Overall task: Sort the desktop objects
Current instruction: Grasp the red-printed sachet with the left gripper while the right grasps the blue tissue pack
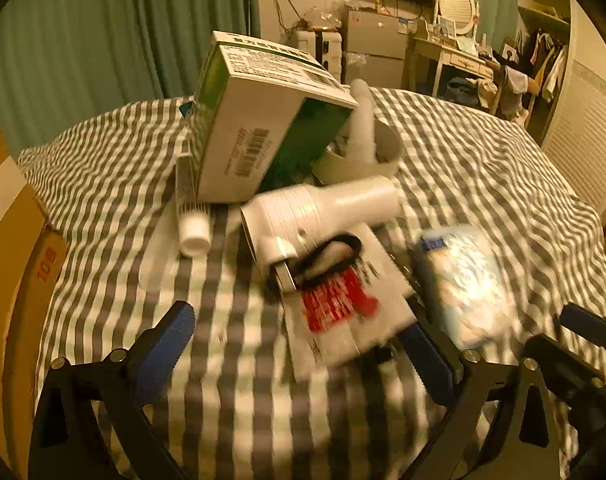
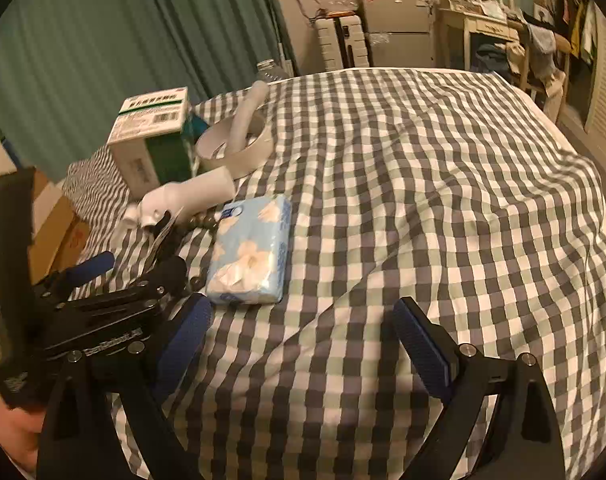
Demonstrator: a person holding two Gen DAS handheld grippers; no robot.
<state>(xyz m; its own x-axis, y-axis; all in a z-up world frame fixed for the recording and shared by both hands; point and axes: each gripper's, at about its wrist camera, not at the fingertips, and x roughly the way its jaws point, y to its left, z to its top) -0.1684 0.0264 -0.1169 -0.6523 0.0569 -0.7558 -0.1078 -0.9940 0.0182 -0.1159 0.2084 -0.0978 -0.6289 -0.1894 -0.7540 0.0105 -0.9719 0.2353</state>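
A: In the left wrist view, what is lying ahead?

B: The left gripper [image 1: 299,344] is hovering with its tongs spread wide, pinching nothing. Between its blue pads a white card with red print [image 1: 343,312] is lying on the checkered cloth [image 1: 103,184], blurred. At twelve o'clock from the card a white hair dryer [image 1: 315,212] is resting on its side, its black loop lying over the card. At eleven o'clock a green and white box [image 1: 259,128] is leaning tilted, and at one o'clock a white bowl [image 1: 363,160] is holding a white tube. A tissue pack [image 1: 467,284] is sitting at three o'clock, and a small white bottle [image 1: 195,232] at nine.

A: And the right wrist view?

B: The right gripper [image 2: 303,344] is also standing spread over bare checkered cloth [image 2: 423,160], gripping nothing. The tissue pack [image 2: 251,248] is lying at eleven o'clock, just beside the left pad. The box [image 2: 151,136], bowl [image 2: 239,148] and dryer [image 2: 191,196] are clustering beyond it, at ten to eleven o'clock.
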